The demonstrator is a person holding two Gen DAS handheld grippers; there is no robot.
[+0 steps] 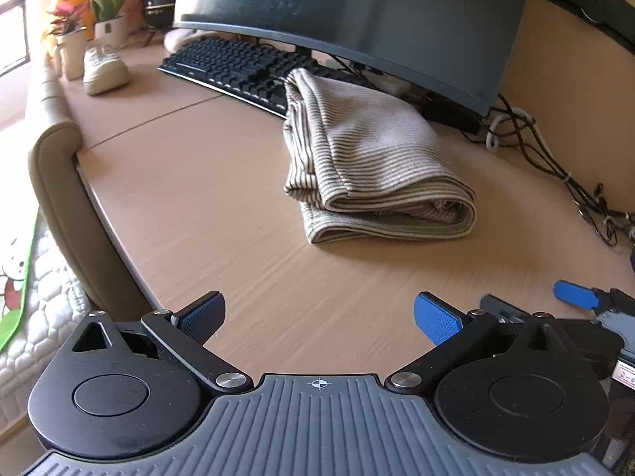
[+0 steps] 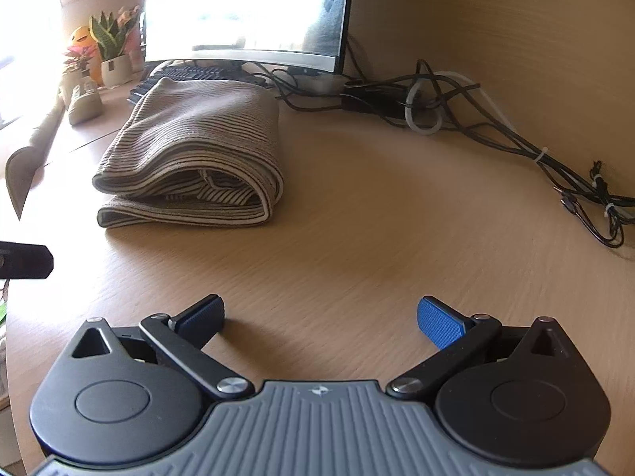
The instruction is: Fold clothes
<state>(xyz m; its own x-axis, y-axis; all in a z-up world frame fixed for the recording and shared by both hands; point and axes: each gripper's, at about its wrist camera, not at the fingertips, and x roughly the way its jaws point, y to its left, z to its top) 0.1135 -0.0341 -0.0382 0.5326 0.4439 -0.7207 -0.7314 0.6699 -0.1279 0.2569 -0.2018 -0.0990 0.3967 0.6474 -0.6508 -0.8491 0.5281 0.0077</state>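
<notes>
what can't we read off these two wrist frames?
- Monitor screen: blown out white by glare in the right wrist view, dark in the left; content unreadable.
- Striped garment: folded into layers, so its type and inner folds are hidden.
- Keyboard: its right end is covered by the garment.
- Cables: the tangle runs off the right edge.
- Right tool in the left wrist view: cut off by the edge.

The folded garment (image 1: 369,150) is beige with thin dark brown stripes, its hem edges cream. Beneath it the desk (image 1: 198,206) shows pale wood grain. At twelve o'clock the keyboard (image 1: 234,63) is black; at ten o'clock sit a white sneaker (image 1: 104,69), white pots and a yellow plush toy (image 1: 71,0). Both the left gripper (image 1: 319,319) and right gripper (image 2: 320,319) carry blue textured pads on black linkages, with ribbed grey bodies
</notes>
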